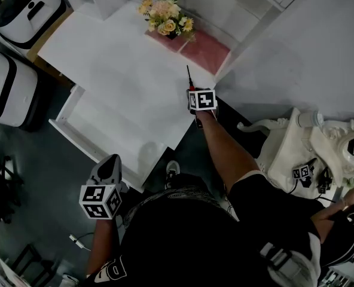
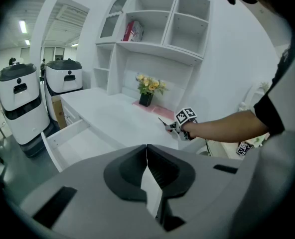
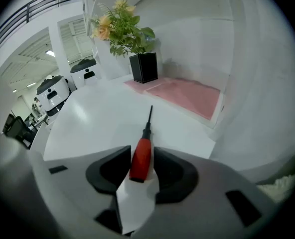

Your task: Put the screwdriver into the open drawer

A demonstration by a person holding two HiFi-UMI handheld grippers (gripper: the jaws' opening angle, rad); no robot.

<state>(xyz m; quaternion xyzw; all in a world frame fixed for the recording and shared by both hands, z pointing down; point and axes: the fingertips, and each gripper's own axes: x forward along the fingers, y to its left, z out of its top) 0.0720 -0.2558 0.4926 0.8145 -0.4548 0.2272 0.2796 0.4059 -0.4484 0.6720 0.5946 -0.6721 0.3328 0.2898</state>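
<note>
We are looking down at a white desk under white shelving, with a pot of flowers and a pink mat sitting at its back edge. The open drawer is jutting out from the desk's front edge, toward the left corner. The screwdriver is lying flat near the desk's right edge, well apart from the drawer, its tip pointing toward the mat.

The right claw is angling down over it so that the red handle is sitting between the jaws. This looks like lining up for a pickup. The jaws are standing wide around the handle, with the pads not pressing on it. The left claw is hanging off the desk's front edge by the drawer, jaws closed together on nothing, probably just waiting.
</note>
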